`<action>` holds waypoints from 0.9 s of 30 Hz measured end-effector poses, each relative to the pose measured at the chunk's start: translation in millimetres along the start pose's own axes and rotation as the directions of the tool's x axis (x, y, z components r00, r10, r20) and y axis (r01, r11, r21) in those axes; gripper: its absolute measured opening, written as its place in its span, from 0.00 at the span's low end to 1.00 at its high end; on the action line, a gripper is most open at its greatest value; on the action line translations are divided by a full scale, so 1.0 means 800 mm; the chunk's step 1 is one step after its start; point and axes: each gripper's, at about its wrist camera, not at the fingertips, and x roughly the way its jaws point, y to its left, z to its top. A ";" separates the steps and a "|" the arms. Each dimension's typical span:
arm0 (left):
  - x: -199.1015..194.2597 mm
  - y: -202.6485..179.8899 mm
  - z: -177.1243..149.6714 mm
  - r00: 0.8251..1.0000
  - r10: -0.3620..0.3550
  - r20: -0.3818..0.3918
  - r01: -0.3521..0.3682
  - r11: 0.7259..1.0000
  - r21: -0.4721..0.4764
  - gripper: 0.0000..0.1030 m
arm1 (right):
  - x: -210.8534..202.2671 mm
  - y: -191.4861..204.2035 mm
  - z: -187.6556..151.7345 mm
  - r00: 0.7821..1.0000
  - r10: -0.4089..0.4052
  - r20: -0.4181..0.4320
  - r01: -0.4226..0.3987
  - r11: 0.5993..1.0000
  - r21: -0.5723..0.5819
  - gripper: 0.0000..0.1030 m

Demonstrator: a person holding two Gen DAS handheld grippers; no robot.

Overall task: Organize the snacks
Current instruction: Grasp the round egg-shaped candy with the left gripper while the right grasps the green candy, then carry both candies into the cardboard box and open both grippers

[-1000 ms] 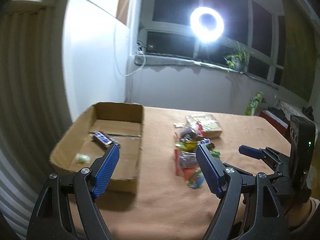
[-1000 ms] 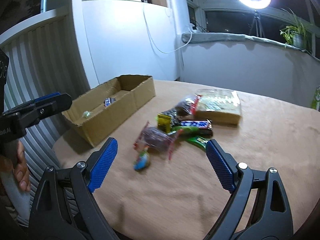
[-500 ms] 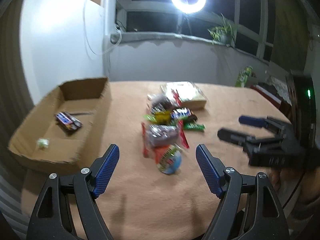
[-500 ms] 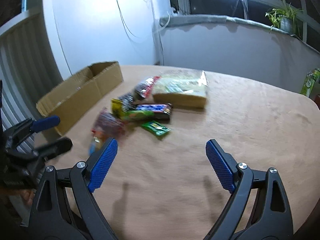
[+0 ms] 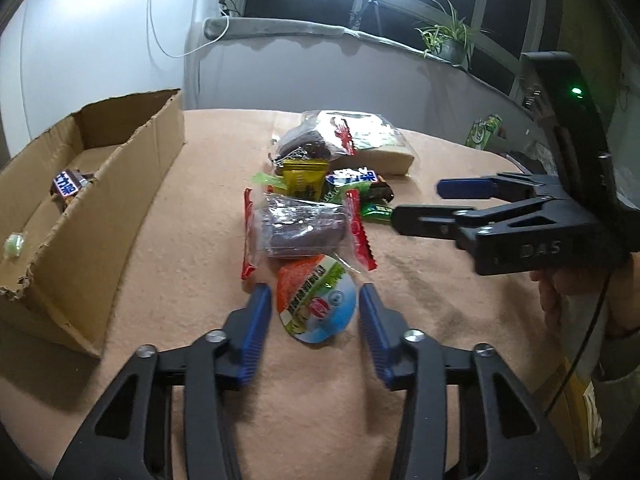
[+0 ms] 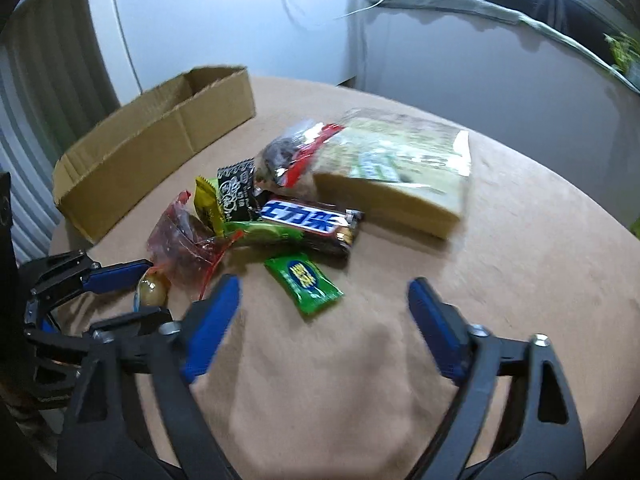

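1. My right gripper (image 6: 322, 312): jaws spread wide over bare tan table (image 6: 500, 248), nothing between them.
2. Green sachet (image 6: 304, 280): at 12 o'clock, just ahead of my fingers.
3. Dark chocolate bar (image 6: 310, 226): beyond the sachet, touching the pile.
4. Large flat pack (image 6: 394, 172): at 1 o'clock.
5. Cardboard box (image 6: 156, 148): at 10 o'clock, apart from the pile.
6. My left gripper (image 6: 132, 292): at 9 o'clock, fingers either side of a small round snack (image 6: 151, 289).

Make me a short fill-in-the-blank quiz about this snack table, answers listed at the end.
1. The left gripper has its fingers on either side of the round ____ cup.
2. The cardboard box holds a ____ bar.
3. The right gripper is open and holds ____.

Answers: jelly; Snickers; nothing
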 end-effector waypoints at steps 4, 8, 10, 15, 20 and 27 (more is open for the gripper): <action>-0.001 0.002 -0.001 1.000 -0.001 -0.001 0.001 1.000 0.000 0.29 | 0.007 0.010 -0.005 1.000 0.008 -0.005 -0.008 0.999 -0.035 0.34; -0.004 0.011 -0.001 1.000 -0.010 0.007 0.010 1.000 -0.027 0.24 | 0.001 0.006 -0.009 1.000 0.022 0.005 -0.022 1.000 -0.021 0.24; -0.006 0.013 -0.001 1.000 -0.014 0.011 0.014 0.999 -0.041 0.24 | -0.005 0.002 -0.015 0.999 0.028 0.014 -0.028 1.000 -0.006 0.23; -0.013 0.016 -0.001 1.000 -0.019 0.019 0.020 0.999 -0.051 0.24 | -0.020 -0.011 -0.033 0.998 0.039 0.051 -0.042 0.997 0.064 0.23; -0.021 0.017 0.000 0.999 -0.026 0.028 0.027 0.998 -0.052 0.24 | -0.041 -0.017 -0.051 0.995 0.032 0.092 -0.044 0.991 0.128 0.23; -0.033 0.011 0.002 0.998 -0.034 0.046 0.036 0.998 -0.042 0.24 | -0.067 -0.019 -0.072 0.991 0.009 0.134 -0.033 0.984 0.177 0.23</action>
